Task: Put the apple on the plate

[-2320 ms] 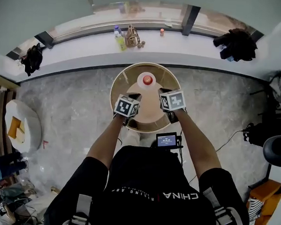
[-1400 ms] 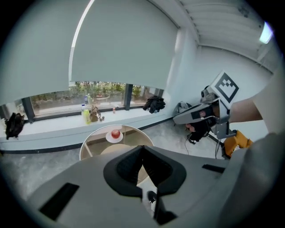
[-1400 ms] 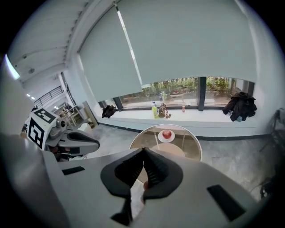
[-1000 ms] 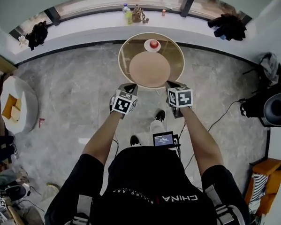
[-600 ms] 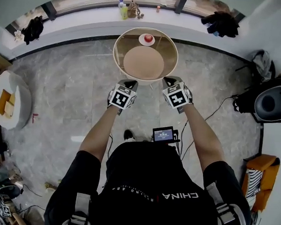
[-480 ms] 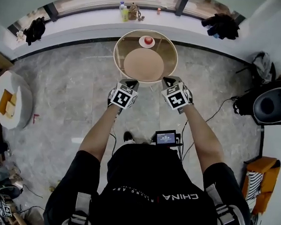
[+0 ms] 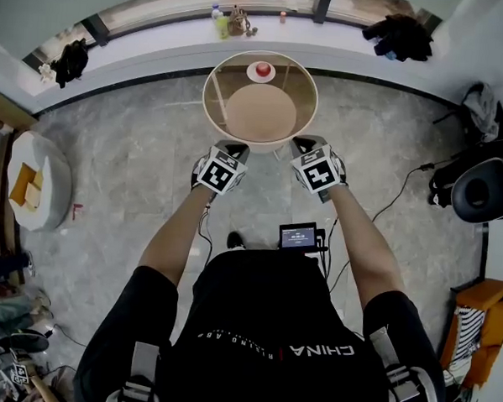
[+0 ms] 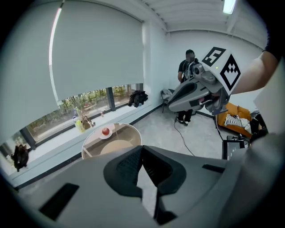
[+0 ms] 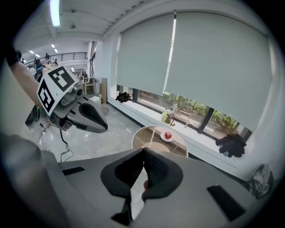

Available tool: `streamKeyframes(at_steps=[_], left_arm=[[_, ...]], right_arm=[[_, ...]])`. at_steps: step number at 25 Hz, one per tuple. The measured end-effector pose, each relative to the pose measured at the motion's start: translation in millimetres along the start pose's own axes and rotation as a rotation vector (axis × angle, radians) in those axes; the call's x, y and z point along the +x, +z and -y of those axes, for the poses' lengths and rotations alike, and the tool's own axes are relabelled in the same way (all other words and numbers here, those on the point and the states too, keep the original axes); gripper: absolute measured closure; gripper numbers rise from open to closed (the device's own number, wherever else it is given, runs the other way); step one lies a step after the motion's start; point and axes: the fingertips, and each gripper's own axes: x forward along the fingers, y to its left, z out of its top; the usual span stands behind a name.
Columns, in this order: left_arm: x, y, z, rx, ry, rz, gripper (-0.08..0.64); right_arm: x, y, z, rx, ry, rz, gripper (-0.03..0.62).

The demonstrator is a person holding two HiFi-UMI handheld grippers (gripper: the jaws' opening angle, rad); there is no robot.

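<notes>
Vs. a couple of sec ago: both tools were over the surface, close to the apple. Now the left hand-held gripper and right hand-held gripper hang off its near edge, at its 6 o'clock, over the marble floor. The surface looks smaller and sits higher in the head view, so the person has backed off.

The apple hasn't moved: it sits on the white plate, at the 12 o'clock side of the surface, near the far rim. Both hand-held grippers have jaws pressed together at the tips w/ nothing pinched.

Edges/room:
- **Surface:** round, w/ a see-through outer ring round a tan centre disc. The plate is on the ring.
- **Window ledge**: runs just beyond at 12 o'clock, w/ a bottle and small bits on it. Dark clothes lie on it at approx. 1 o'clock, and more at 10.
- **Floor:** open at 9 and 3 o'clock of the surface.
- **Frame edges:** cream round seat at 9 o'clock, black gear w/ a cable at 3, orange item at 4.
</notes>
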Motion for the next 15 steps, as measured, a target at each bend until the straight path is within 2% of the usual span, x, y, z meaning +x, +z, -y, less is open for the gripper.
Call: streamKeyframes(at_steps=[5,15], left_arm=[[1,17,10,0.015,0.013,0.007,0.543],[0,15,18,0.009,0.037,0.009,0.543]], right_arm=[[-7,-8,0,-0.068,0.049,0.008,0.562],[-16,-13,3,-0.083,0.062,0.012,0.563]])
